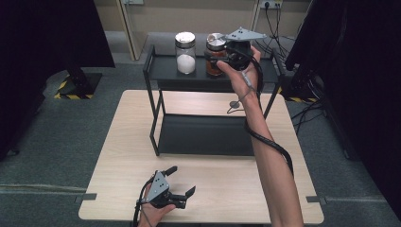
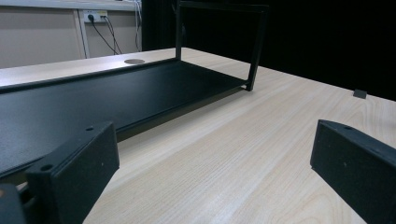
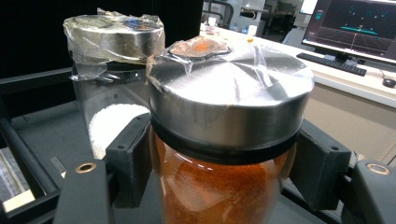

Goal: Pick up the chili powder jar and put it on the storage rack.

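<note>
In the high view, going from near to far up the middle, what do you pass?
Left gripper with open jaws → bare table → rack's lower shelf → rack's upper shelf, where the white-filled jar stands beside the orange-filled jar clamped in the right gripper.

Even overhead light, soft shadows, glare on steel lid (image 3: 233, 88), dark surroundings, slightly soft focus

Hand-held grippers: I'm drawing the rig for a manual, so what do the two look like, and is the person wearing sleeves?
Each hand-held gripper, left and right, is a black body with two blocky black jaws and a grey three-cornered plate on top. A black cable trails from each; the right one's winds along the forearm. Both forearms are bare, with no sleeves or gloves visible.
</note>
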A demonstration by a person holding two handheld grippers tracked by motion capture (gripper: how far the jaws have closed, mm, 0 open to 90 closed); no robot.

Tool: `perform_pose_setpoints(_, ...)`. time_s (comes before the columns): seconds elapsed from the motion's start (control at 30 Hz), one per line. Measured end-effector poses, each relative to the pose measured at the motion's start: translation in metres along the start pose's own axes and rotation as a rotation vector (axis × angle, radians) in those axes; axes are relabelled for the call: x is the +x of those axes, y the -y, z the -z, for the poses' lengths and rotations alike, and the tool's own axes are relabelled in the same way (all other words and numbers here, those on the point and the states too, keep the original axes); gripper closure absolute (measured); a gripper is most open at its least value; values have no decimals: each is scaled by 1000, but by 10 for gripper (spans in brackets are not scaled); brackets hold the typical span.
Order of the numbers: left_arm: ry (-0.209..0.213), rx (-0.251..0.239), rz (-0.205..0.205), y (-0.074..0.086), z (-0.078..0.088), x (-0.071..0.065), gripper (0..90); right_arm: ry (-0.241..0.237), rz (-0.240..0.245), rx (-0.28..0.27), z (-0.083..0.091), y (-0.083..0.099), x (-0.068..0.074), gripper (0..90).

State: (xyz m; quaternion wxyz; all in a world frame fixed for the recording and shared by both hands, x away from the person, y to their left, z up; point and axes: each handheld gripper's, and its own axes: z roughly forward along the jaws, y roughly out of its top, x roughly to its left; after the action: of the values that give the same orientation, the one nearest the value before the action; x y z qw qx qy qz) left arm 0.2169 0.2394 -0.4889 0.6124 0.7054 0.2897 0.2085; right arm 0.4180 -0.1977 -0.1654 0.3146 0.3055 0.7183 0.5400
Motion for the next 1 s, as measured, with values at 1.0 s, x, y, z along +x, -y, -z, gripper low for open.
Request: perform_pose_setpoints(1.0, 2, 2, -1, 0, -1, -1, 5, 31, -106, -58, 20, 19, -4, 5)
